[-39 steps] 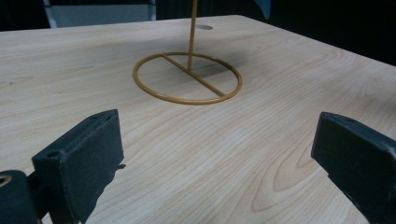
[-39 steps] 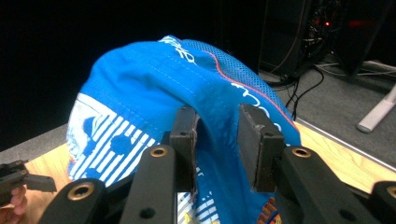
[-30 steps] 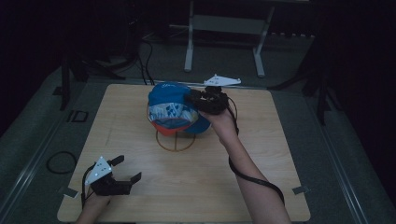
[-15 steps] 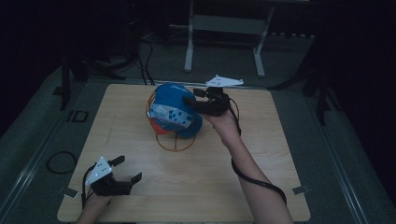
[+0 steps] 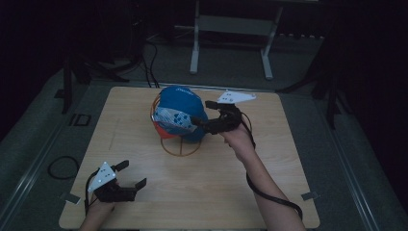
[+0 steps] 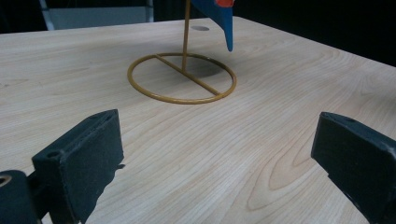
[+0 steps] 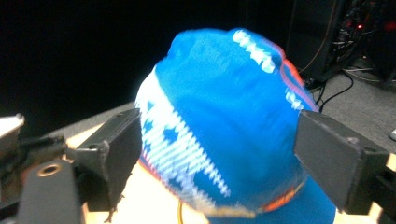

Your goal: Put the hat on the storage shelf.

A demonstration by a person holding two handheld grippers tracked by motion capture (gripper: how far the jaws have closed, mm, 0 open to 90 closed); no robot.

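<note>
Dark floor rings the table [image 5: 269, 187], where the right gripper [image 5: 208, 117], jaws just spread wide and gripping nothing, sits beside the cap [image 5: 180, 111] now on the stand [image 5: 180, 147], so hanging looks done; left gripper [image 5: 129, 175] rests open, well nearer the person.

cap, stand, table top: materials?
Cap: looks like woven cloth, matte blue with a white pattern and orange trim; it sags softly over the stand. Stand: thin metal rod, likely, with a smooth mustard-yellow coat; ring base, straight post. Table: pale wood or wood-look laminate, satin, with clear grain lines.
</note>
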